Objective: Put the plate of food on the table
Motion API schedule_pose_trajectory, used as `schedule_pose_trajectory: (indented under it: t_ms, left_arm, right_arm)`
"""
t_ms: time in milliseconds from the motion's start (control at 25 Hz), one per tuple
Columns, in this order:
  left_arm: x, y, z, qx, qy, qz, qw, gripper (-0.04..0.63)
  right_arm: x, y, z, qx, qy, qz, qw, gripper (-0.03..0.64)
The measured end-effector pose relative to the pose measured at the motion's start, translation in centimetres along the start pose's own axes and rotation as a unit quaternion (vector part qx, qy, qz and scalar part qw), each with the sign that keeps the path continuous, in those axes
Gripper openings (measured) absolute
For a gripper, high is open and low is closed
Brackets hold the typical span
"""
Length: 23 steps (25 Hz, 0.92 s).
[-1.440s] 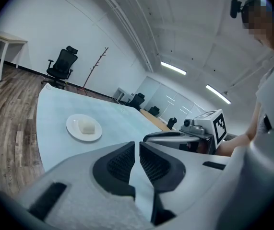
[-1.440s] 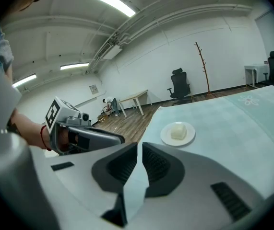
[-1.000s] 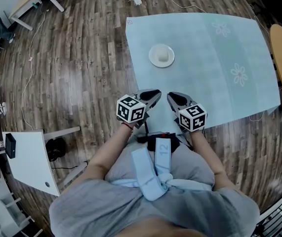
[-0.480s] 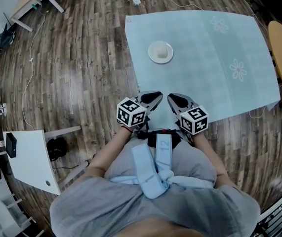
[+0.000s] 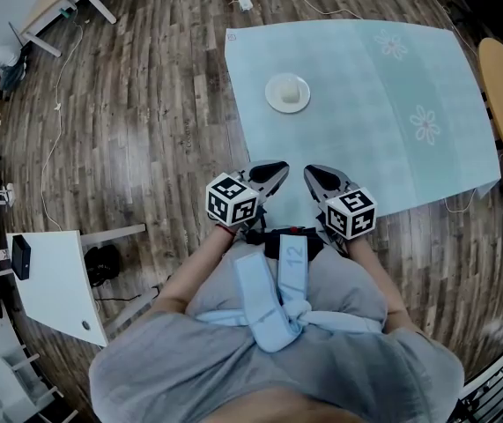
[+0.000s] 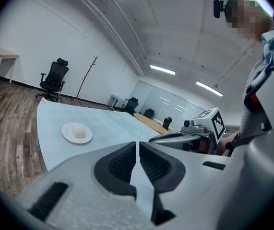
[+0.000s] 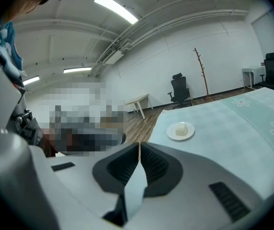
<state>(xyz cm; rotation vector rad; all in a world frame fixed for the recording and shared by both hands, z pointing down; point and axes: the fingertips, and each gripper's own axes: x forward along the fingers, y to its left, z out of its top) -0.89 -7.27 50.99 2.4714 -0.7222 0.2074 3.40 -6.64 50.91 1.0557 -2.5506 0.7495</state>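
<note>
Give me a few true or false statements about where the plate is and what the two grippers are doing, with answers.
1. The plate sits on the table. True.
2. The left gripper holds the plate. False: it is shut on nothing, apart from the plate.
3. The right gripper is shut and empty. True.
4. The plate is bare. False: a white block of food lies on it.

The floor (image 5: 145, 104) is glossy wood planking. A matt, pale cloth (image 5: 339, 60) covers the counter (image 5: 366, 139). The plate (image 5: 271, 100) looks smooth and white. The left claw (image 6: 137, 145) and right claw (image 7: 139, 147) are matt grey plastic with ribbed black pads (image 6: 120, 163).
</note>
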Motion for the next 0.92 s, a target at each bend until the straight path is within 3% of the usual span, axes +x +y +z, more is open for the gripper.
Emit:
schedule_pose_trajectory:
  t_ms: [920]
  left_arm:
    - [-0.2, 1.5, -0.2, -0.024, 0.001, 0.012, 0.9996, 0.031]
  right_arm:
    - [1.3, 0.4, 0.7, 0.008, 0.010, 0.016, 1.000, 0.038]
